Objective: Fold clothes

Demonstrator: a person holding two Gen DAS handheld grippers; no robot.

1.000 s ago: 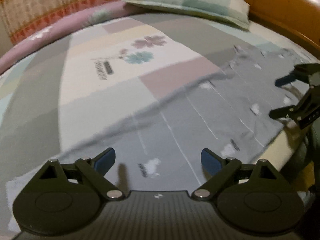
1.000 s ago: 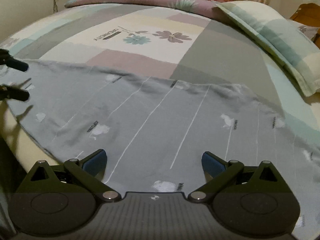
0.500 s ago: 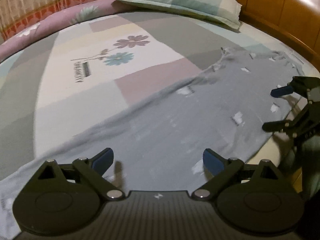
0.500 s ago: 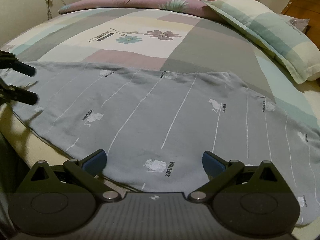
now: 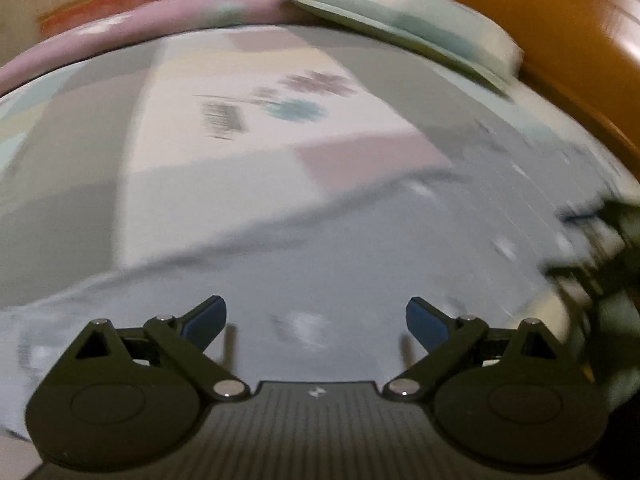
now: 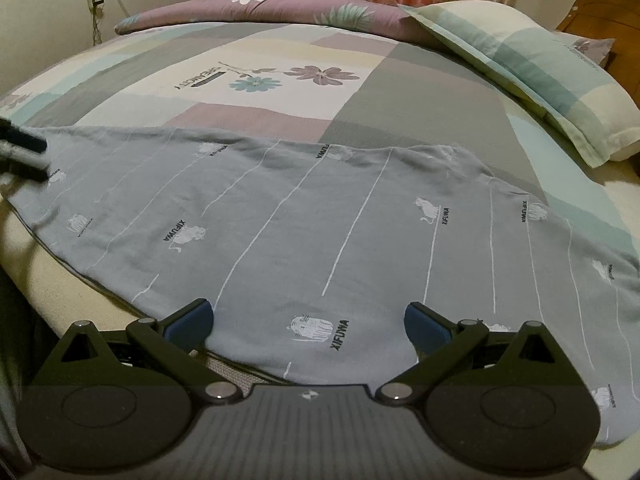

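L fingers (image 5: 212, 316) wide | R fingers (image 6: 424, 322) wide, over garment (image 6: 320, 216) near hem | bedspread (image 6: 420, 88) beyond bare

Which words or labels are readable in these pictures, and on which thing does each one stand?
"XIFUWA": printed in dark letters beside small white cat figures, repeated over the grey garment, clearest near its front edge.
"DREAMCITY", as far as I can read it: dark letters, seen upside down, beside the flower print on the bed cover.
A small print on the pillow: too small to read.
Left wrist view: motion-blurred, nothing readable.
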